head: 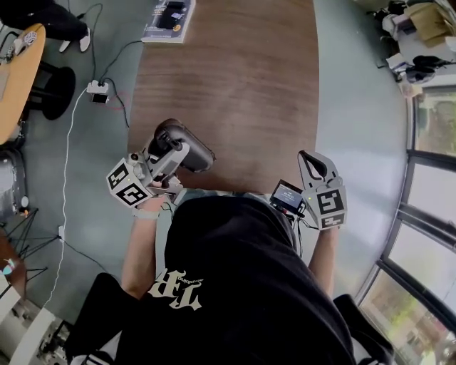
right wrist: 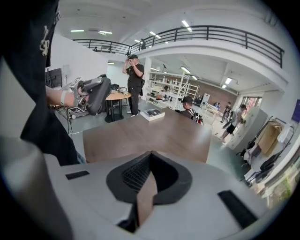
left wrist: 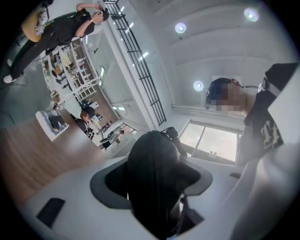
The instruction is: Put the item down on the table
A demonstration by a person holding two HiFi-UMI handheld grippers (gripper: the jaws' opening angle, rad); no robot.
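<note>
Closest in, the person's black shirt [head: 235, 285] is covering part of the tabletop's [head: 235, 93] near edge. The left gripper [head: 167, 153] is clamping a black zip pouch [head: 191, 148], which is bulging past both jaws, raised over the near left corner. It is looking soft and dark, with a zipper running along it. The right gripper [head: 312, 164] is hovering at the near right corner, jaws pressed together on nothing. A flat box [head: 168, 20] is lying at the far edge, well apart.
</note>
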